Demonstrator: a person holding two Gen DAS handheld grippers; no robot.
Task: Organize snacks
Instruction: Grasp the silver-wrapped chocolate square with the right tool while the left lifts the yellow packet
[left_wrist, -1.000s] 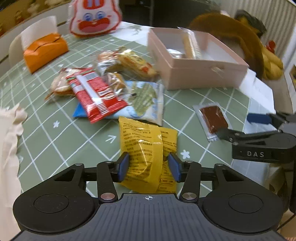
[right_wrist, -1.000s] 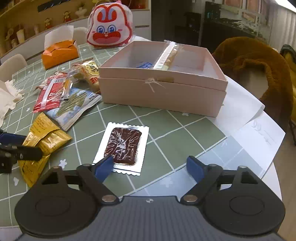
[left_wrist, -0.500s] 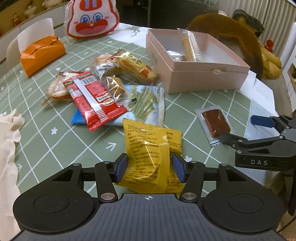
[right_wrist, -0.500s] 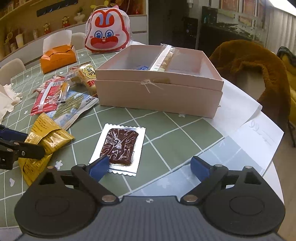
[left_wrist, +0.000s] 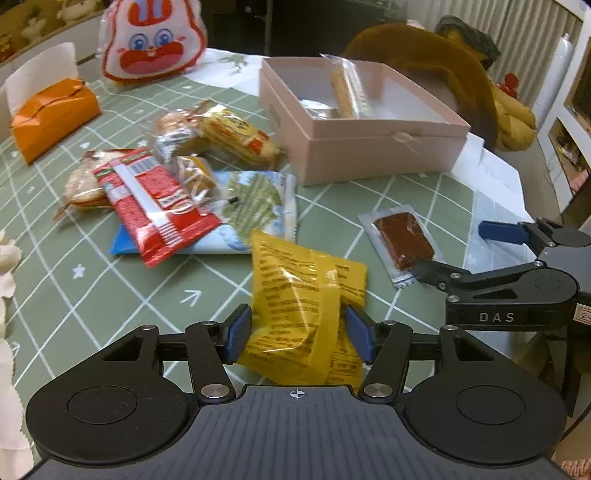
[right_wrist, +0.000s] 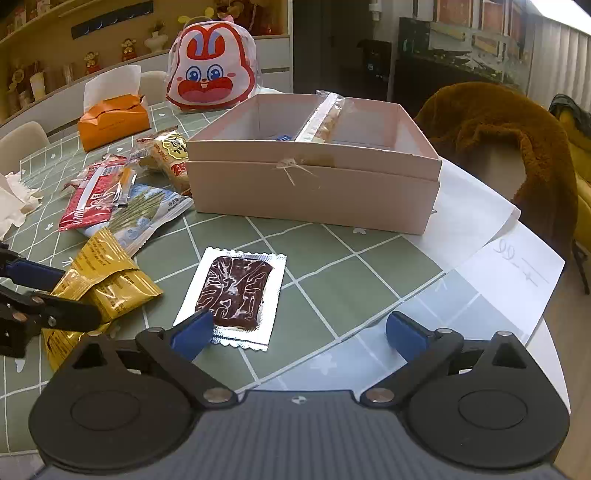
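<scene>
Left tool (left_wrist: 297, 334): jaws have just been opening; the crinkled yellow foil snack packet (left_wrist: 295, 302) sits between the blue pads, its near end raised. Whether the pads press it I cannot tell.
Right tool (right_wrist: 297, 330): jaws have just been opening and stand wide with nothing gripped. The left pad lies over the near left corner of the clear-wrapped dark brown bar (right_wrist: 234, 290); the right pad is over bare counter.
Brown bar: flat on the green grid-patterned counter (right_wrist: 354, 273), between the yellow packet and the white paper sheets (right_wrist: 509, 266) at the counter's right edge.
Pink cardboard box (right_wrist: 314, 192): open-topped, beyond the bar, a long clear-wrapped snack (right_wrist: 325, 118) leaning inside.
Open room: bare green squares between bar and box front.
Snack pile: red wrapper (left_wrist: 155, 199) and blue-white packet (left_wrist: 255, 210) overlap left of the box.
</scene>
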